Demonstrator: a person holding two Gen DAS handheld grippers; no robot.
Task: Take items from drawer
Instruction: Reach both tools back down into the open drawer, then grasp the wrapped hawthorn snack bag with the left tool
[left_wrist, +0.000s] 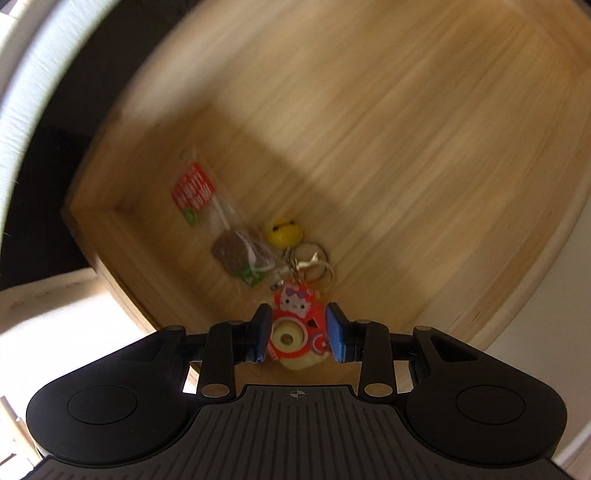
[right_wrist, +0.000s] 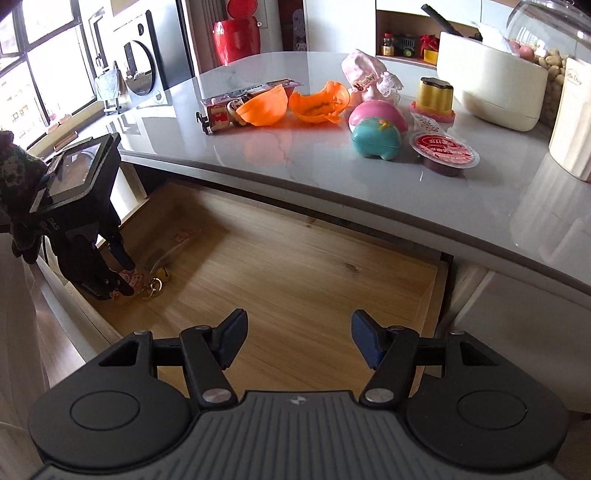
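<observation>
Keychain charm, a small rigid red toy camera trailing loose rings, is lying in the drawer's near corner, the left gripper straddling its body, pads apparently not yet pressing. From the right wrist view, the right gripper is hanging released and empty over bare drawer boards; the light charm is probably best pinched across its hard body.

The open wooden drawer carries a red toy-camera keychain, a yellow bell and a clear snack packet near its left corner; the grey marble counter above bears two orange shell halves, a teal case, a sealed red-lidded cup and a cream container.
</observation>
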